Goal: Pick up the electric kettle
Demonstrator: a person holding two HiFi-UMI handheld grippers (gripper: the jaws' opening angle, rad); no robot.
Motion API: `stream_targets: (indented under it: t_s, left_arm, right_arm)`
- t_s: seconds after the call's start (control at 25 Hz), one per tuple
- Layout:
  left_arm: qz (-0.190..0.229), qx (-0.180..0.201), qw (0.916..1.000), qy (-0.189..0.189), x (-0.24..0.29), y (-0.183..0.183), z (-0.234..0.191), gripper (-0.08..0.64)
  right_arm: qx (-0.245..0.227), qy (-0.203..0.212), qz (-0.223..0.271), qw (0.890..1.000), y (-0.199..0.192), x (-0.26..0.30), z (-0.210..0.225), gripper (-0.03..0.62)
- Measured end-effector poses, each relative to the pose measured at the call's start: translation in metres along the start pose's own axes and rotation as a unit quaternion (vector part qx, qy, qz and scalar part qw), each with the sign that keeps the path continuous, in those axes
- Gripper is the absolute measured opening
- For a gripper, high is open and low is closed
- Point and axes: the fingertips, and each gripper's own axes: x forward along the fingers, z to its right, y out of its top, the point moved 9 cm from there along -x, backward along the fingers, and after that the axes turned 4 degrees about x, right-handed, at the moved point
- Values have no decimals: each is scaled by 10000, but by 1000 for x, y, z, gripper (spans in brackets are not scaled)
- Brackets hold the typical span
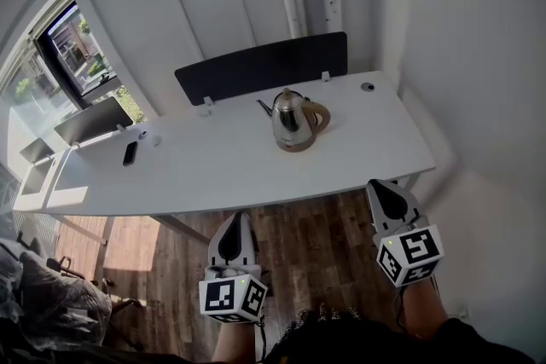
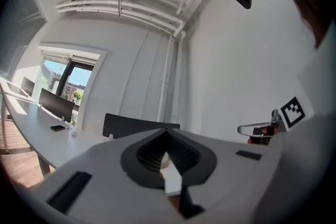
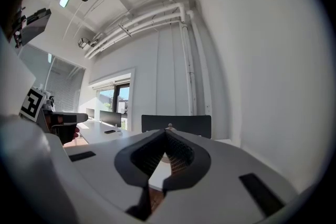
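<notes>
- My right gripper (image 1: 381, 187) has its jaws fully closed, tip to tip, with nothing in them.
- My left gripper (image 1: 237, 222) looks the same in its own view: the jaws meet at the tip and it is empty.
- Both point level toward the white desk (image 1: 213, 175). Both are short of its front edge, over the wood floor (image 1: 316, 234).
- The electric kettle (image 1: 294, 122) stands on the desk, ahead of both jaw pairs and well apart from them. It is ahead and left of my right jaws, and ahead and right of my left jaws.
- I judge the right jaws nearer, and the handle (image 1: 322, 117) sticks out on their side.
- The spout (image 1: 265, 106) points the other way, toward the left-gripper side, so the spout-to-handle line runs across my reach, not along it.
- The kettle is upright, with a shiny steel body, a tan handle and base ring, a thin dark spout and a small knob on the lid.
- In the right gripper view a small knob shows just over the jaw tips; it is probably the kettle lid, but too small to be sure.
- Next move, as I judge it: open the right jaws, go forward and left, and close on the handle loop.
- Risk: a shiny round body would slip, so I would grip the handle, not the wall.
- Behind the kettle is a dark divider panel (image 1: 264, 64); far to the left-jaw side are a small dark handset (image 1: 130, 153) and a monitor (image 1: 92, 119).
</notes>
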Motion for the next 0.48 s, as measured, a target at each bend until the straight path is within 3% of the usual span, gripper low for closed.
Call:
stream_targets:
  t_s: [0.48]
  left_arm:
    - [-49,-63,9999,-128,9,-14,35,-9]
  right_arm:
    - [300,-55,-146,9994,-23,1,36,5]
